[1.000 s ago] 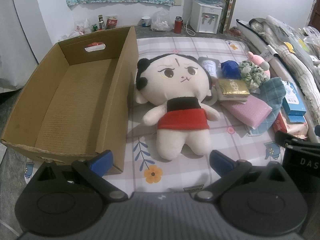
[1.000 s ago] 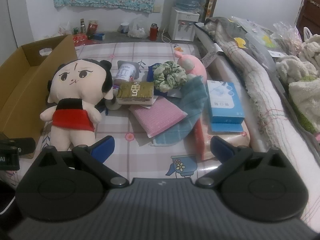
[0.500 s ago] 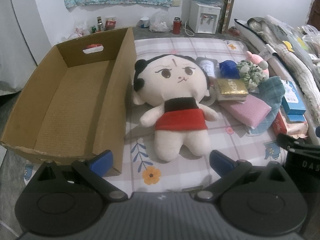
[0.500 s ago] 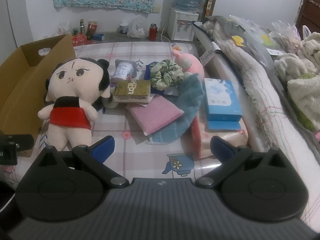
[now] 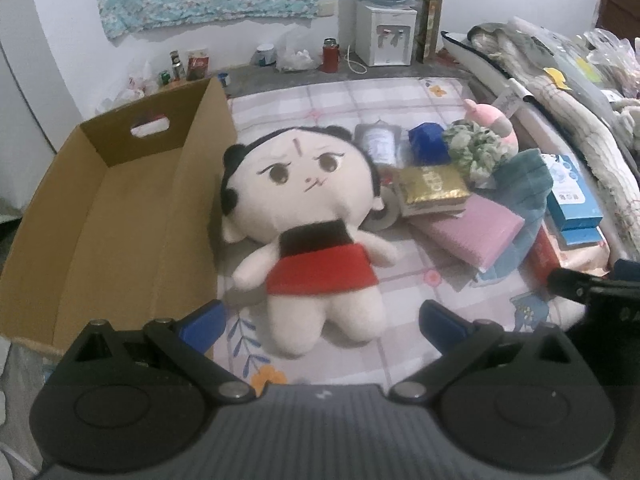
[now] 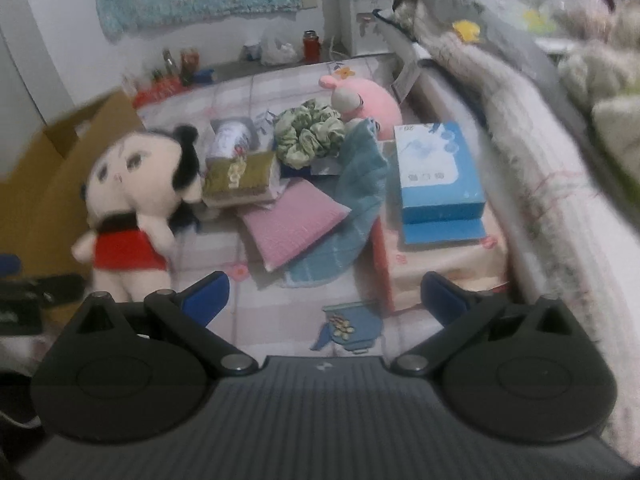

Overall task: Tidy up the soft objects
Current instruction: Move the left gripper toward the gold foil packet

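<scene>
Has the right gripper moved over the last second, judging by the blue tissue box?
Yes. The right gripper has swung rightward: the blue tissue box and plush doll sit further left in its view.

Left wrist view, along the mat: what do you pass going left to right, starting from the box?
cardboard box → big-headed doll in red → gold packet → pink pad → blue tissue boxes.

I have both grippers spread wide and holding nothing: left gripper low and level, right gripper just beside it.
</scene>
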### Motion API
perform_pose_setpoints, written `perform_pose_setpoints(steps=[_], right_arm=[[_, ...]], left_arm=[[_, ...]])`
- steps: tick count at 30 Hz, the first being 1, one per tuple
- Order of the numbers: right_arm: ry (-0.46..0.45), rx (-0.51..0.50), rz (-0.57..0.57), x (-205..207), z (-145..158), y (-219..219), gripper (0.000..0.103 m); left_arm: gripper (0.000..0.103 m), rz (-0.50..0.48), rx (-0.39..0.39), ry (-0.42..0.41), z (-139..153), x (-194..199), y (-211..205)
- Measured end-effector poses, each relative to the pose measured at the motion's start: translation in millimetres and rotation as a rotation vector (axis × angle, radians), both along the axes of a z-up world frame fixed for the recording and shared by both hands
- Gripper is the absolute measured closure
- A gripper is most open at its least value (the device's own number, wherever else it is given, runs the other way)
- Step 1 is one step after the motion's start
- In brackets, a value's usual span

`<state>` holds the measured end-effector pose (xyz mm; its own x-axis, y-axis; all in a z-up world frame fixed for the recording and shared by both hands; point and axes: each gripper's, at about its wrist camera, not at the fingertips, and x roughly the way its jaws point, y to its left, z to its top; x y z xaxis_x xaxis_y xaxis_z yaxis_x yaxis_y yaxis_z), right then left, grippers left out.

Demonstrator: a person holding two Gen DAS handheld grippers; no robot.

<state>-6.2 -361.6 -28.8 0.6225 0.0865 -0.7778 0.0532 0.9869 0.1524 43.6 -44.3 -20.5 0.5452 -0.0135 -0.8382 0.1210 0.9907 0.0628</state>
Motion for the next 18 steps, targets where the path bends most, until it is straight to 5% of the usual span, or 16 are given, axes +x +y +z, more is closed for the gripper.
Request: perform_pose_setpoints(steps=[13, 18], right_arm=[[-0.193, 0.061, 0.098, 3.3, -11.2, -26.8, 0.001], [-0.251, 0.057, 0.155, 17.6, -20.2, -15.6, 0.012]], left_arm=[[0.005, -0.095, -0.053, -0.074, 1.0, 32.3, -39.4], [0.014, -0.197, -0.043, -0.124, 5.9, 54.0, -59.9]])
